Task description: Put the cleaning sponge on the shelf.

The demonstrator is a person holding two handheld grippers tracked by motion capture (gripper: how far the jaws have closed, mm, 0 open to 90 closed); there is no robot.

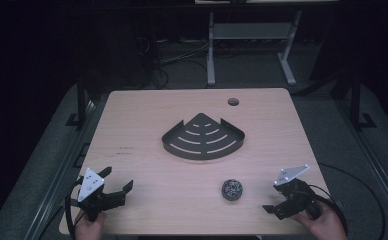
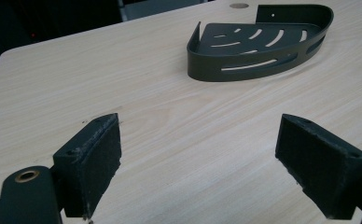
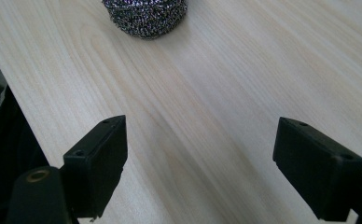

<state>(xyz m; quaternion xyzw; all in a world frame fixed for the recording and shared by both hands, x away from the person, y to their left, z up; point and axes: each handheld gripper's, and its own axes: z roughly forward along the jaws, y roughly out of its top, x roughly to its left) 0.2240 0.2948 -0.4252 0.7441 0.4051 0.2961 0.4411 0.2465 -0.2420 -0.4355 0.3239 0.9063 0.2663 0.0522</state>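
A black corner-shaped shelf basket (image 1: 202, 137) with curved slots lies in the middle of the light wood table (image 1: 142, 110). A small metal scouring ball (image 1: 231, 190) sits near the front edge, right of centre. My left gripper (image 1: 116, 179) hovers open at the front left, with nothing between its jaws. In the left gripper view the gripper (image 2: 198, 158) faces the basket (image 2: 263, 44) across bare wood. My right gripper (image 1: 273, 196) stands open at the front right, a short way right of the ball. In the right gripper view the gripper (image 3: 200, 158) points at the ball (image 3: 144, 16), apart from it.
A round cable hole (image 1: 233, 102) is in the table's far right part. Beyond the table stand a white desk frame (image 1: 252, 35) and loose cables on a dark floor. Cables trail from both grippers over the front edge.
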